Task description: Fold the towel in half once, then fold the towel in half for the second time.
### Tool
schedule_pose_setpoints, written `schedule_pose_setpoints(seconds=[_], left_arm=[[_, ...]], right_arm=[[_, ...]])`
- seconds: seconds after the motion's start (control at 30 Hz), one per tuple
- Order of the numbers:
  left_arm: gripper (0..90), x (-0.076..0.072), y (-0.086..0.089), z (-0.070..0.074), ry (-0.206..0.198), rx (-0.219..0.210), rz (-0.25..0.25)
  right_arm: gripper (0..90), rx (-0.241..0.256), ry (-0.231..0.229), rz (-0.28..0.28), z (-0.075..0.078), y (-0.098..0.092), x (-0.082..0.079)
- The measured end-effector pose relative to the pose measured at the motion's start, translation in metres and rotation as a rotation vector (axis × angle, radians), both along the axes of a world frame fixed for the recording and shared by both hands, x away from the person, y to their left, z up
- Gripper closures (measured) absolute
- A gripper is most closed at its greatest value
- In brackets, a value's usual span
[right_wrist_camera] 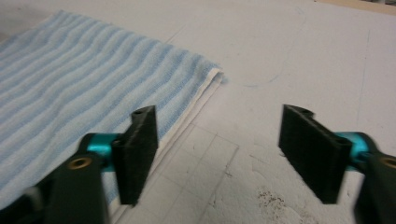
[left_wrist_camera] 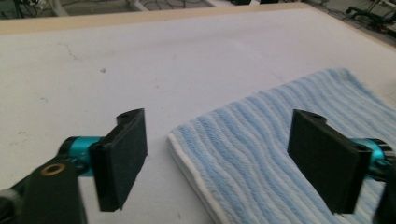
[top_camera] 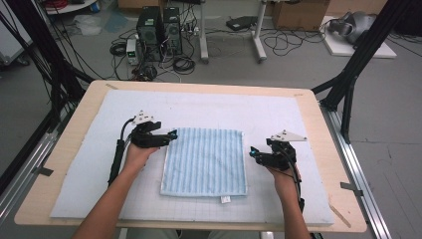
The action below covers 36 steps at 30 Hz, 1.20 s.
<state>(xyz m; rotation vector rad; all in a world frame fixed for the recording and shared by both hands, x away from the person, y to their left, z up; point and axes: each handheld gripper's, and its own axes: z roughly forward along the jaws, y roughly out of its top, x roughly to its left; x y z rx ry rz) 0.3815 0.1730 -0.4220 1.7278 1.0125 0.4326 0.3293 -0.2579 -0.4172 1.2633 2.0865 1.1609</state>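
Forearms enter at 6 o'clock in the high view; folded striped towel (top_camera: 205, 162) lies mid-worktop (top_camera: 308, 107), left gripper (top_camera: 171, 135) at its 10 o'clock corner, right gripper (top_camera: 253, 151) at 3 o'clock. Left gripper view: fingers (left_wrist_camera: 122, 156) wide, straddling the towel's corner. Right gripper view: fingers (right_wrist_camera: 137, 151) wide, at the towel's edge.

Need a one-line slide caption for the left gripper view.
Left gripper, jaws open, straddling the corner of a folded blue striped towel on the white mat.

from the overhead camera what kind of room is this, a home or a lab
Most likely a lab or workshop set up for recording. Computer towers sit on a bare floor amid loose cables, black frame struts flank the table, and a striped towel lies on its white mat.
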Motion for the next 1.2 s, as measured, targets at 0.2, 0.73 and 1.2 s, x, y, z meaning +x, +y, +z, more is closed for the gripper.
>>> schedule_pose_setpoints(seconds=[0.2,0.73,1.2], left_arm=[[18.5,-0.020,0.010,0.008,-0.046,-0.051,-0.039],[17.8,-0.041,0.026,0.014,-0.074,-0.085,-0.050],[19.8,-0.028,0.032,0.014,-0.038,-0.086,-0.049]], right_arm=[[10.6,0.027,-0.024,0.011,0.006,-0.006,-0.014],[10.6,0.059,-0.065,0.044,0.011,-0.020,-0.031],[10.7,0.064,-0.023,0.031,0.008,-0.011,-0.014]])
